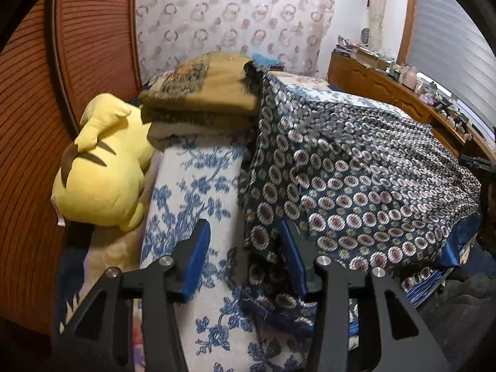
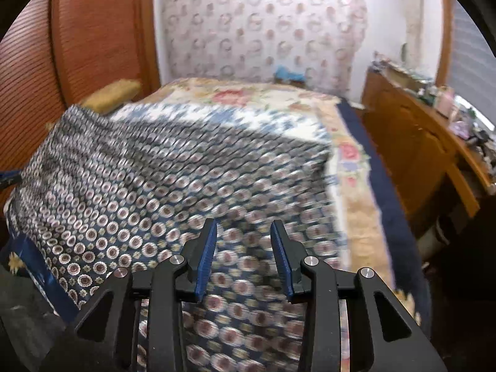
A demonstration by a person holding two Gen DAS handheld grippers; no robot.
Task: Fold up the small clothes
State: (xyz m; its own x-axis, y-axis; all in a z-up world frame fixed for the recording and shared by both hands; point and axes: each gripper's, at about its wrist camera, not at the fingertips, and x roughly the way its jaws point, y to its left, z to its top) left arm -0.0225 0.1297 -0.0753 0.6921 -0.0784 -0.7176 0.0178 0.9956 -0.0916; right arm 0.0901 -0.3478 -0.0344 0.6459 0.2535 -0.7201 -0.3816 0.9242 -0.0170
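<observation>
The left gripper [image 1: 245, 257] has its fingers spread, pinching nothing, at the near edge of the patterned garment [image 1: 356, 186]. The right gripper [image 2: 243, 257] is likewise parted and empty above the same cloth, which lies spread on the bed [image 2: 350, 155] ahead of both. It looks laid out or part-folded, with folding left. No readable writing

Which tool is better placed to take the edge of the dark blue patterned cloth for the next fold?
Probably the left tool: the dark blue patterned cloth has its edge between its open fingers. The right tool hovers over mid-cloth.
</observation>
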